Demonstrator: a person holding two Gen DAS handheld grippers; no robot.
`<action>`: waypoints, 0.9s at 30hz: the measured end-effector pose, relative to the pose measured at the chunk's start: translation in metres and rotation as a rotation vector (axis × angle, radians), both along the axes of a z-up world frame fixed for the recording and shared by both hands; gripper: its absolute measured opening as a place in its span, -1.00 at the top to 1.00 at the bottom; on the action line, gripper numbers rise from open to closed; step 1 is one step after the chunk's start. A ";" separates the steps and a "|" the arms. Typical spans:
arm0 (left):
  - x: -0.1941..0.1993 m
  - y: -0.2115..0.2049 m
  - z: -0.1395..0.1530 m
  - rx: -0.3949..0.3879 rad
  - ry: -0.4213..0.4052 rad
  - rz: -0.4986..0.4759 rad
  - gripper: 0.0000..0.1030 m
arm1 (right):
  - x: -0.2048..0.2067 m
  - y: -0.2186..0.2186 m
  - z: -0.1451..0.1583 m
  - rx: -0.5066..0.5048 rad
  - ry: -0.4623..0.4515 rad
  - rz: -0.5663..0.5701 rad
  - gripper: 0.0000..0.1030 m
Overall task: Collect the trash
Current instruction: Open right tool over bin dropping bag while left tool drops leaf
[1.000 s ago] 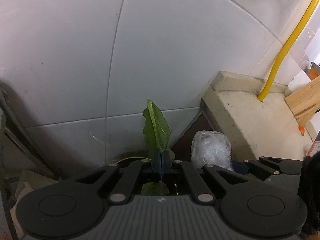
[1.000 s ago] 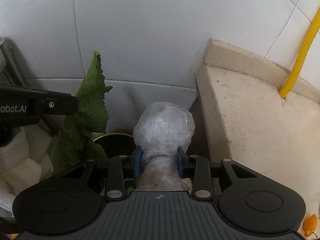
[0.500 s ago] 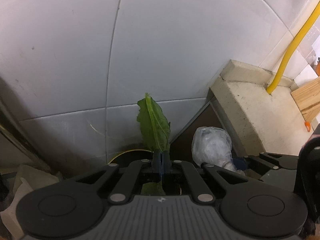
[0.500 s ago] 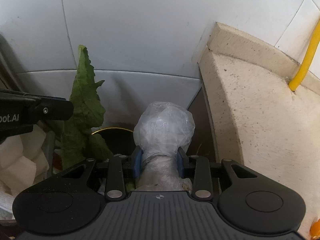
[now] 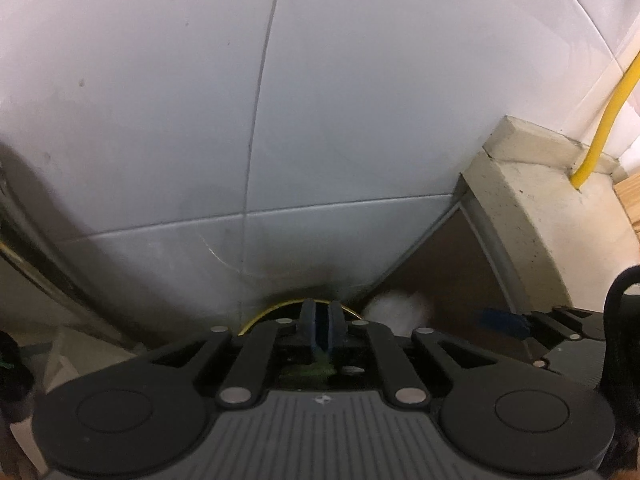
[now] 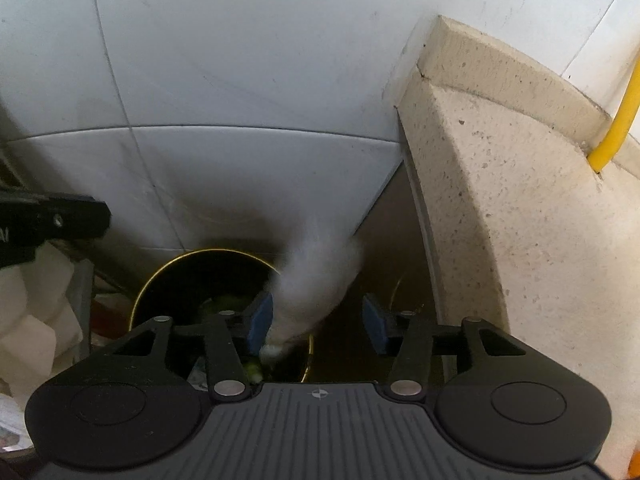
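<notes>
Falling white blurred plastic bag (image 6: 316,280), right gripper (image 6: 318,320) jaws opening, left gripper (image 5: 320,320) closed.

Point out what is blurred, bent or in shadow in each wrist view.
Right wrist view: the white plastic bag is a motion smear between the opening pads of the right gripper; the bin sits in shadow. Left wrist view: tile seams bow from the fisheye; the bag is a soft blur; corners vignette black.
</notes>
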State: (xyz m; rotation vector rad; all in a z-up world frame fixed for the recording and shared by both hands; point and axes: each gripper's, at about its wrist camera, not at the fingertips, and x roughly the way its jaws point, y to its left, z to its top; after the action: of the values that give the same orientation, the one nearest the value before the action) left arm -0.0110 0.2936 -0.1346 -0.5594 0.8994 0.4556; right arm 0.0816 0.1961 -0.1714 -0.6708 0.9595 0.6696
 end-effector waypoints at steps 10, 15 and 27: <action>-0.002 0.000 0.009 0.030 -0.032 0.000 0.92 | -0.002 -0.011 0.013 0.026 -0.008 -0.014 -0.17; -0.004 -0.001 0.017 0.068 -0.056 0.005 0.91 | -0.010 -0.016 0.032 0.062 -0.034 -0.009 -0.17; -0.017 -0.024 0.051 0.236 -0.170 -0.025 0.77 | -0.035 -0.045 0.084 0.138 -0.138 -0.014 -0.20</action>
State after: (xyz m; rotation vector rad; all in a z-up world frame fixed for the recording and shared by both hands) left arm -0.0277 0.2700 -0.0832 -0.3640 0.6784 0.4771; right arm 0.0462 0.1506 -0.0872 -0.5799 0.7831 0.6621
